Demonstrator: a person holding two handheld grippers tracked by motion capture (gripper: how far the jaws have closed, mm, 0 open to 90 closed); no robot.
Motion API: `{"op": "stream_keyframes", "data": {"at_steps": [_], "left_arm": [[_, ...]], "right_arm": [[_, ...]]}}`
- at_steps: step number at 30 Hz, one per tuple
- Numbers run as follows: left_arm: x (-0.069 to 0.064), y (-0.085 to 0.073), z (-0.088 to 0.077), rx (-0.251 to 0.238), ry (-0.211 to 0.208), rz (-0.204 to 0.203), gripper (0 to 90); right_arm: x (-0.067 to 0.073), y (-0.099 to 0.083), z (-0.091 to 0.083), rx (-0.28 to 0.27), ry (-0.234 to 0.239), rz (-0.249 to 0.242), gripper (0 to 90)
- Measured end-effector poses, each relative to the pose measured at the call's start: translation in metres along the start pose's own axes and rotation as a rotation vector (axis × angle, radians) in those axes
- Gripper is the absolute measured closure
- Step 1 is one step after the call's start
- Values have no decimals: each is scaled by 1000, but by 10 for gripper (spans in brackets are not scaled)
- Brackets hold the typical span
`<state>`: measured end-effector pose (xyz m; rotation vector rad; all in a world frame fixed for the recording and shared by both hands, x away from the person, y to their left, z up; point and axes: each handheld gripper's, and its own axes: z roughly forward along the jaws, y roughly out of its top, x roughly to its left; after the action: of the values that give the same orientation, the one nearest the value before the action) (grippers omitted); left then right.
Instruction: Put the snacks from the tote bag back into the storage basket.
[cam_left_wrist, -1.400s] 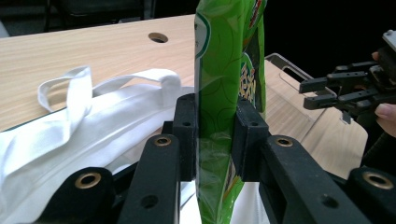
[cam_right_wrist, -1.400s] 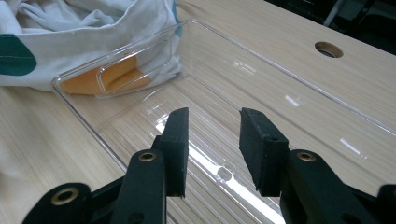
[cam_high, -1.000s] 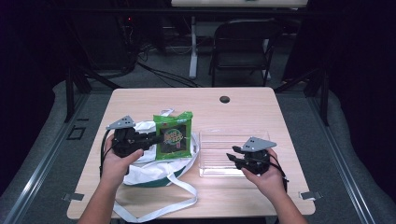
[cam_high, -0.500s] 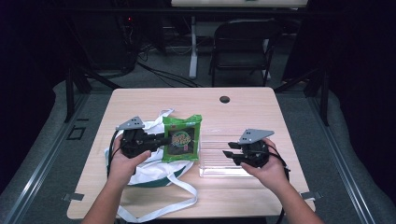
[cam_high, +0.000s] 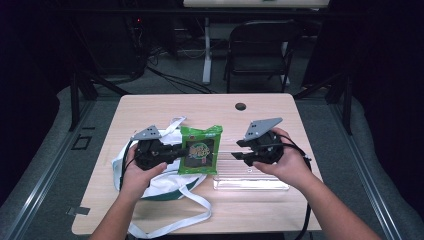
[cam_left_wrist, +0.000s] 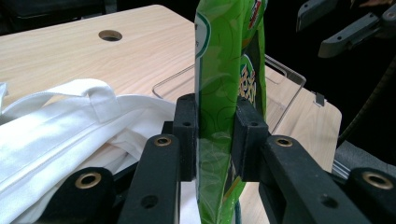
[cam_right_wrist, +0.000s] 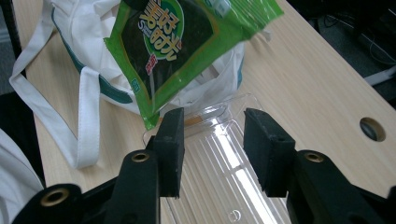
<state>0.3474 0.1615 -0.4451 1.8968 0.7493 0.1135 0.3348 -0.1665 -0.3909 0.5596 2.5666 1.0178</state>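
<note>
Dark room all around, with a black folding chair (cam_high: 260, 47) behind a light wooden surface (cam_high: 150, 107) that has a small round hole (cam_high: 240, 106) near its far edge. On the surface lie a white cloth bag (cam_high: 160, 187) with long straps and green trim, and a clear plastic tray (cam_high: 250, 175) with ridges in its floor. The left gripper (cam_high: 181, 152) has its fingers (cam_left_wrist: 187, 128) squeezed tight on the lower part of a green seaweed snack packet (cam_high: 201, 150), and it holds the packet up in the air, above the bag and just beside the near end of the tray. In the left gripper view the packet stands on edge between the two black pads. The right gripper (cam_high: 239, 150) hangs over the tray with nothing in it. Its fingers (cam_right_wrist: 170, 140) stand apart and have just been opening wider, and only the tray shows in the gap between them. From the right gripper view the packet hangs a little way in front of these fingers, not touching them. So the packet looks to be out of the bag already, which is the first part of the job. What seems left is to bring it to the tray and lay it down there, or pass it to the right gripper first. I cannot tell if more things are in the bag.
</note>
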Motion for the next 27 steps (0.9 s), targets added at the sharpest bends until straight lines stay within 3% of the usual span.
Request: {"op": "stream_keyframes", "data": {"at_steps": [10, 27], "left_arm": [[-3, 2, 1, -6, -7, 10, 747], [-6, 2, 5, 0, -14, 30, 747]], "right_arm": [[1, 40, -5, 38, -14, -124, 539], [4, 74, 6, 90, -6, -221, 530]]}}
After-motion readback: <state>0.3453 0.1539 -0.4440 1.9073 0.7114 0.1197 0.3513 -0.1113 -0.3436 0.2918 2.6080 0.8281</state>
